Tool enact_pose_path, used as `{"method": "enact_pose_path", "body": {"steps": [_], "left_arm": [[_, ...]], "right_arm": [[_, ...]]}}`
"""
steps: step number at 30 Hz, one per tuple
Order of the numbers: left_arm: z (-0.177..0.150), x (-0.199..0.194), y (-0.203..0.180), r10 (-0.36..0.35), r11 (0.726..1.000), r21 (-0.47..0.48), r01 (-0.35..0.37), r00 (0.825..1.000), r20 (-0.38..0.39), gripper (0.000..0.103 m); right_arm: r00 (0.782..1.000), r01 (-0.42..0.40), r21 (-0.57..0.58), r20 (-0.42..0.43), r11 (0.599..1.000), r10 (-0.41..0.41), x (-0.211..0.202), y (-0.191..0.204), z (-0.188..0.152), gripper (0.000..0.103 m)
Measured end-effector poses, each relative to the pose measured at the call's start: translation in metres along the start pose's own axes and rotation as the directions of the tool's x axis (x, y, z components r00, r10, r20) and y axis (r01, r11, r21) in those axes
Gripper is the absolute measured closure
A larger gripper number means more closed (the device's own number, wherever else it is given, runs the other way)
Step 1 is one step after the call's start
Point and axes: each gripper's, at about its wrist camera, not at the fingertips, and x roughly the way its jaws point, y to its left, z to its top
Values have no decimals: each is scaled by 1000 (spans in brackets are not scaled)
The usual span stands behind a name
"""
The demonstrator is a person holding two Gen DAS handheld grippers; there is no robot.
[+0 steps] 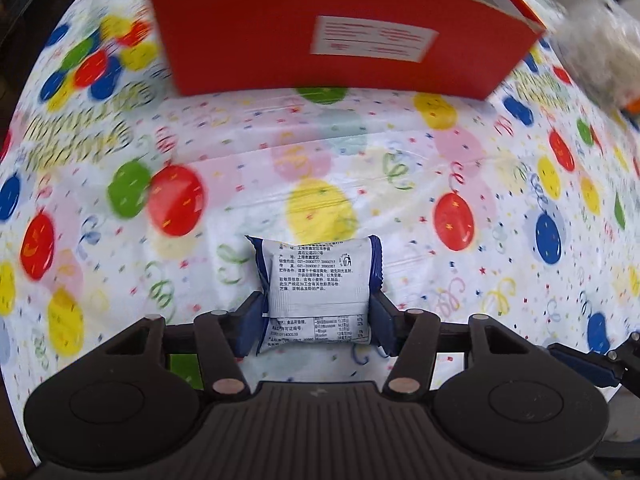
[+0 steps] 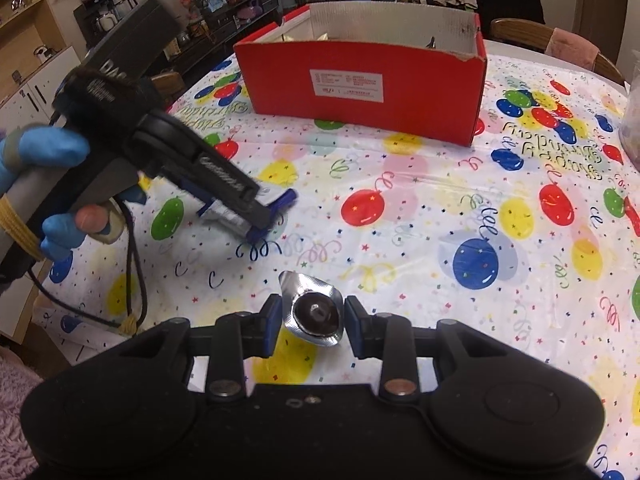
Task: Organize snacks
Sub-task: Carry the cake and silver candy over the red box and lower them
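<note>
- Broadly, the counter, under a glossy balloon-printed plastic cloth, carries everything; that slick sheet would likely let wrappers slide at a nudge.
- Toward the far side stands the open red cardboard box with a white label, probably where the snacks go; its walls look stiff and its open top is wide.
- Next comes the small white-and-blue printed snack packet, gripped at its long sides between the pads of the left gripper, which is clenched on it just above the cloth, well short of the box. It looks light, soft and crinkly, so I would keep to the middle of the pouch, not the crimped ends, and squeeze gently lest the contents crumble.
- Smallest is the silver foil-wrapped dark round sweet, sitting between the pads of the right gripper, apparently pinched at its flanks. Foil is slippery and dents easily; its fanned edges offer nothing firm.
</note>
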Motion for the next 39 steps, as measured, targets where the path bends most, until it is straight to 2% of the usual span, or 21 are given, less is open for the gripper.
{"method": "enact_pose_path", "body": {"steps": [10,19,30,39], "left_arm": [[-13,-52,27,-29,996,-78,36,996,88,47],[-6,-109,19,-63,997,-32,70,981,183,47],[39,-146,-3,-53,998,43,43,955,291,47],[96,-138,-9,10,999,32,-21,947,322,47]], "right_arm": [[998,-28,35,60,999,26,-21,2,22,71],[986,-78,13,148,997,75,-54,7,61,71],[974,-2,-23,227,1000,7,-61,-14,128,71],[970,57,-3,238,998,-54,-34,-44,182,71]]}}
